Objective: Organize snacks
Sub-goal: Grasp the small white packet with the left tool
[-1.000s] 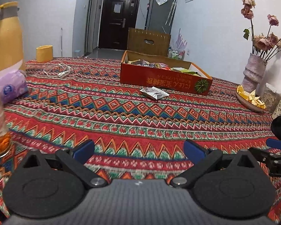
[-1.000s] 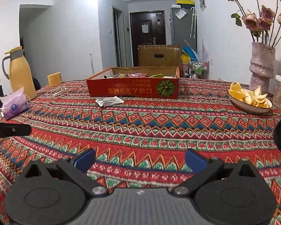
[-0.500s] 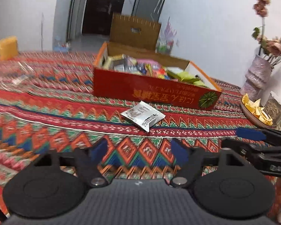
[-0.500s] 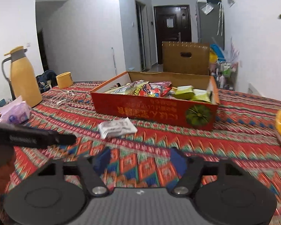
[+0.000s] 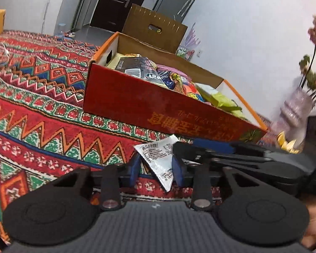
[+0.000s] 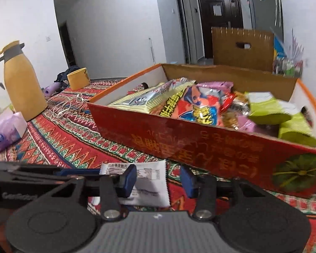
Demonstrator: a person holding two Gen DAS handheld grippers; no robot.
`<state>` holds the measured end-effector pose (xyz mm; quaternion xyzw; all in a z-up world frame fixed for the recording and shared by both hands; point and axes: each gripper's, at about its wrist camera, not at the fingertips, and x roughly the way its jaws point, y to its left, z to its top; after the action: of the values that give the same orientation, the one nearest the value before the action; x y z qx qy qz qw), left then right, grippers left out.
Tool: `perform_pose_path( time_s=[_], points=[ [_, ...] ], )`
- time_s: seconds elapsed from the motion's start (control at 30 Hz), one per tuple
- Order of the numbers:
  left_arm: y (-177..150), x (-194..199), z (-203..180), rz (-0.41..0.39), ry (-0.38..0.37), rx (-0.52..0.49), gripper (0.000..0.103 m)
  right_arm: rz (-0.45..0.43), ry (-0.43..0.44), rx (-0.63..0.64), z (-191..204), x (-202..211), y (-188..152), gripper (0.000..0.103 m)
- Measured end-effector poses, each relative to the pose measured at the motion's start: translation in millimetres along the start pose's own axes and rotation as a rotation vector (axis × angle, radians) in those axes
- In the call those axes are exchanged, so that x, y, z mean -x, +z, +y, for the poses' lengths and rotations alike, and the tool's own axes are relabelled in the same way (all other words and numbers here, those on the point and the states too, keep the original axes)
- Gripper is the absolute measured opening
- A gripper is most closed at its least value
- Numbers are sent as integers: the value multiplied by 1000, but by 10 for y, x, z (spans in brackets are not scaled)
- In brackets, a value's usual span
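Observation:
A white snack packet lies on the patterned tablecloth in front of a red cardboard box full of snack bags. My left gripper is partly closed, its blue pads on either side of the packet, close to it. In the right wrist view the same packet lies between the pads of my right gripper, which is open around it. The red box is just beyond. The left gripper's fingers reach in from the left.
A yellow thermos jug, a purple tissue pack, a yellow cup and white cables are at the left. A vase with dried flowers and a fruit bowl stand at the right.
Both grippers moved forward and down to the white packet by the red box. The left gripper's pads narrowed around it. The right gripper's pads also narrowed.

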<state>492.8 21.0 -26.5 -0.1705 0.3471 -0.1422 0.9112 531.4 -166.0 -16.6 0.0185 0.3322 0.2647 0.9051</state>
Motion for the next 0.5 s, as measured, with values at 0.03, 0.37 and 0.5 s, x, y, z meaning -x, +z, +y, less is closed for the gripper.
perform_pose_path(
  time_s=[0.03,0.37,0.5],
  points=[
    [-1,-5,13,-2,-6,4,28,4,16,-15,-7,-28,-17,37],
    [-83,135,-132,9,-22,-58,10,-5,-39,-47,69,188,-222,0],
    [-192,323,-340,-5,-31,-114,8,-24,-95,-13,204,404,-344,0]
  ],
)
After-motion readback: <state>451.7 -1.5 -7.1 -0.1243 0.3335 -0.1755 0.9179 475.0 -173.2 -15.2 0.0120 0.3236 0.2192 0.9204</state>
